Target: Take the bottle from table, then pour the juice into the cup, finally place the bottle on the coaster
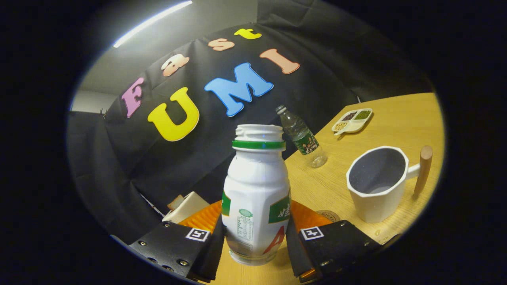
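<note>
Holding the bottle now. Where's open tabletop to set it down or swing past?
Gripper is shut on the white bottle. Bare table lies between the clear water bottle, the snack tray and the cup. Crowded near the fingers: coaster, orange mat.

clear water bottle tilted | divided snack tray | wooden table

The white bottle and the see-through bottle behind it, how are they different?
The white bottle is wide and solid white, so its inside is hidden; the clear bottle is slim and you can see through it. The white bottle is clamped between the gripper jaws; the clear bottle stands free on the table, beyond them. The white bottle has no cap; the clear one is capped. Both have green on their labels.
</note>
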Demonstrator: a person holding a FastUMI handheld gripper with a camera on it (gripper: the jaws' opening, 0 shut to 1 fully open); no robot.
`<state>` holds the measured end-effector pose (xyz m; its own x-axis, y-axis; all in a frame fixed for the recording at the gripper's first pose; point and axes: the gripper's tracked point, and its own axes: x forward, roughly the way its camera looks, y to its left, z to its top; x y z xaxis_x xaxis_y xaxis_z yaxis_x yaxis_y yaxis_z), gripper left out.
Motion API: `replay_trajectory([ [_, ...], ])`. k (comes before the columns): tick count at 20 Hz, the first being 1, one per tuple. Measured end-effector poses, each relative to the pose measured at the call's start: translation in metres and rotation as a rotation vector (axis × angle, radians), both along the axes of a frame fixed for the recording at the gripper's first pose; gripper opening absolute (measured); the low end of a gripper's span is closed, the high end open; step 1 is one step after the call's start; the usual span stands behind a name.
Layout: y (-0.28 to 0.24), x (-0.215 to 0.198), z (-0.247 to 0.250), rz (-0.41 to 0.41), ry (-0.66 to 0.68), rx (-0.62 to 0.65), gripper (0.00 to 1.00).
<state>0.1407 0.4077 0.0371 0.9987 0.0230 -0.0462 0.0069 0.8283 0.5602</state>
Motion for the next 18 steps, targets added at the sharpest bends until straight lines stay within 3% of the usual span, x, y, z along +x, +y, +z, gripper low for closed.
replay_trajectory([
  [8,-0.013,0.008,0.009,-0.097,-0.014,-0.511,0.69],
  [11,-0.008,0.019,0.005,-0.097,-0.027,-0.678,0.69],
  [13,-0.016,0.023,-0.006,-0.105,0.005,-0.742,0.69],
  [18,-0.025,0.037,-0.035,-0.080,0.051,-0.696,0.69],
])
